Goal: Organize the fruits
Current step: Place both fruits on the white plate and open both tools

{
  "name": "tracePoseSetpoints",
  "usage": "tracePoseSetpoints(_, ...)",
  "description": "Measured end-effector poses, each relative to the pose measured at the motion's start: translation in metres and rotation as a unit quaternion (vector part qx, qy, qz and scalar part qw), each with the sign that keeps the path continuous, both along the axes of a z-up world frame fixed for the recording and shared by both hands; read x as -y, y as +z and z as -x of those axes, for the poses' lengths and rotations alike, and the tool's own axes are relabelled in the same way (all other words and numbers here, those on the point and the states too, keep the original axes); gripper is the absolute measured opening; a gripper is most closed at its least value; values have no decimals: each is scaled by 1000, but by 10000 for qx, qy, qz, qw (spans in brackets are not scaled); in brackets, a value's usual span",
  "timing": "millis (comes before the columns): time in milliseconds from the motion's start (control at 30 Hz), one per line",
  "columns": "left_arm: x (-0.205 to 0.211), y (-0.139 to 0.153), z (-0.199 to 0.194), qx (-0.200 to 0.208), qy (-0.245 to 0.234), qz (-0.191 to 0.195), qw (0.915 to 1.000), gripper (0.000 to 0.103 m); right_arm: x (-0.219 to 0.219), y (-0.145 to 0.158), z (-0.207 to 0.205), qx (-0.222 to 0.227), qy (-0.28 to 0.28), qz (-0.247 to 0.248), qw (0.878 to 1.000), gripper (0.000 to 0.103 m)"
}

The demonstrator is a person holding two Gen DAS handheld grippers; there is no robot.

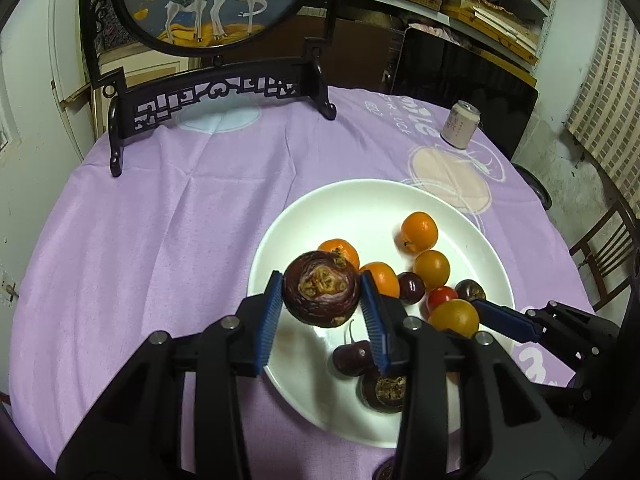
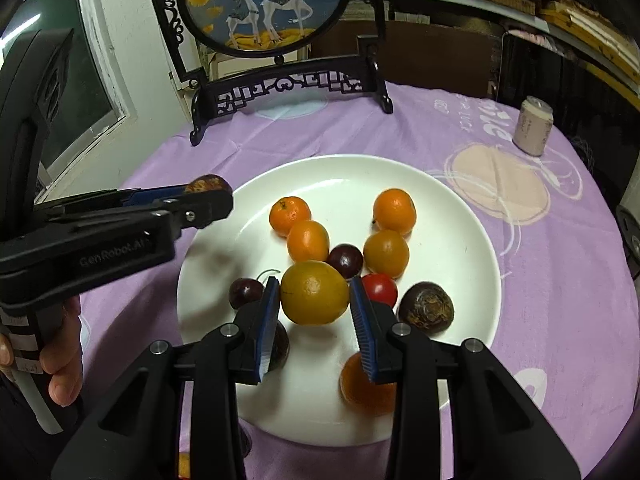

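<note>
My left gripper [image 1: 322, 312] was closed on a dark purple mangosteen [image 1: 321, 288], its blue pads pressed to either side, and held it above the near-left rim of the white plate [image 1: 360, 200]. From the right wrist camera the same fruit showed only as a brown-purple bump at my left fingertips, just beyond the plate's left edge. My right gripper [image 2: 315, 320] was clamped around a yellow-orange citrus fruit [image 2: 314, 293], lifted over the plate's middle.

On the plate lay the rest: four small oranges behind the held citrus, with a dark cherry [image 2: 345, 260] between them. A red tomato [image 2: 380, 288] sat just right of the held citrus, and a second mangosteen [image 2: 426, 307] lay right of that near the rim. A stemmed cherry [image 2: 246, 293] lay left of centre. Another orange [image 2: 366, 388] rested near the plate's front edge, partly behind my right finger.

Beyond the plate on the purple tablecloth [image 1: 160, 220] stood a deer screen [image 2: 264, 4], and a can [image 2: 533, 126] stood to the far right.
</note>
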State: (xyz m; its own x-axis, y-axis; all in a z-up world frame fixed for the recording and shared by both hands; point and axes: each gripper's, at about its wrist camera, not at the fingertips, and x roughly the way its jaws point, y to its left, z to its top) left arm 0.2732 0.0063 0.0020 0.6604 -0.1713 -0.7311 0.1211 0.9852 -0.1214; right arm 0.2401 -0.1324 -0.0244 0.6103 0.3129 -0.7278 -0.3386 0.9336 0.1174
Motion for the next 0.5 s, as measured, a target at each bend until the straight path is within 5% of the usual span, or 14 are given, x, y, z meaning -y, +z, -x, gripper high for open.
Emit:
tracePoseSetpoints(67, 0, 3, 4, 97, 37, -30, 9999, 55, -1, -1, 0, 96, -69, 113, 9999, 37)
tracePoseSetpoints(500, -7, 15, 62, 345, -18, 379, 9987, 55, 16, 16, 50, 430, -321, -150, 9984, 44)
